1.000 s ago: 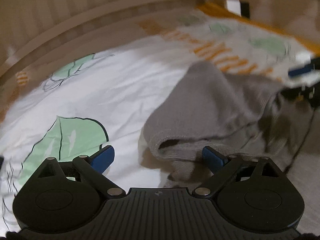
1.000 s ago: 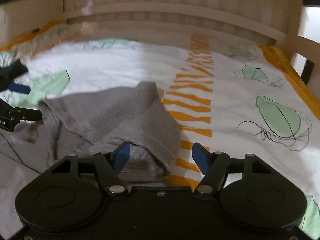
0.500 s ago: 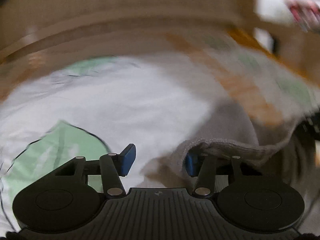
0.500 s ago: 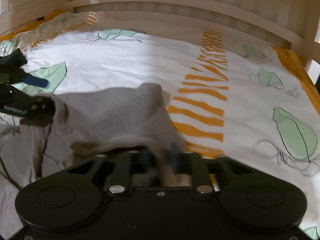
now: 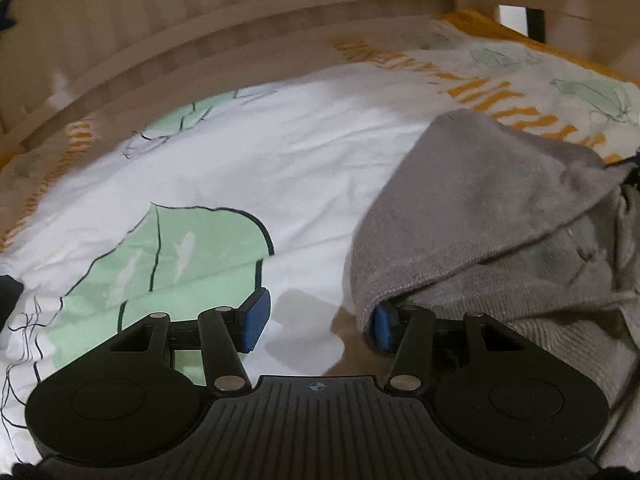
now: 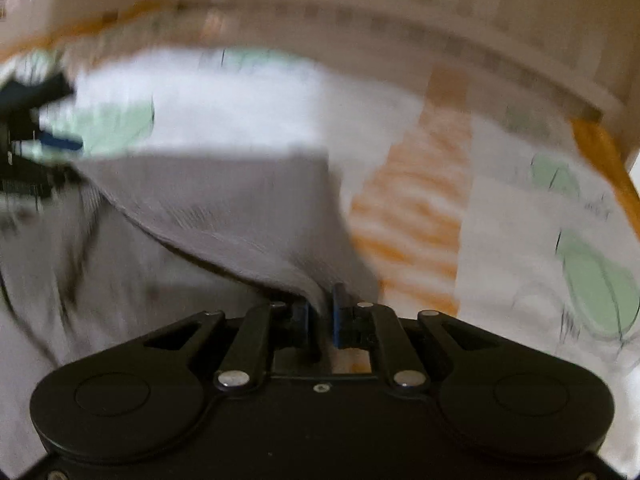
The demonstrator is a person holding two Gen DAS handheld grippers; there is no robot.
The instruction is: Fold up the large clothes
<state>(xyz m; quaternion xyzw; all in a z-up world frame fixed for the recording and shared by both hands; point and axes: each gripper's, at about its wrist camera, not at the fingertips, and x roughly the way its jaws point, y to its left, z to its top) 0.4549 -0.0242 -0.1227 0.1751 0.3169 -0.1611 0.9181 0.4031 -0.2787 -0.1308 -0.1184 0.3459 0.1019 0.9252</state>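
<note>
A grey knitted garment (image 5: 480, 200) lies bunched on a white bedsheet (image 5: 300, 168) printed with green leaf shapes and an orange striped band (image 5: 500, 96); the garment sits just left of that band in the right wrist view, and its upper layer is lifted into a taut fold over the looser cloth beneath. The right gripper (image 6: 320, 316) has its blue-padded fingers drawn together on the near hem of that fold, the cloth pinched between them and stretching away toward the left of the band; this view is heavily motion-blurred. The left gripper (image 5: 318, 322) is at the garment's opposite edge, its fingers spread apart: the right-hand pad is tucked under the raised hem, partly hidden by it, while the other pad (image 5: 256, 318) is over bare sheet beside a large green leaf (image 5: 180, 256). Beyond the sheet, far from the band, a pale wooden slatted bed rail (image 5: 240, 20) curves across the background.
</note>
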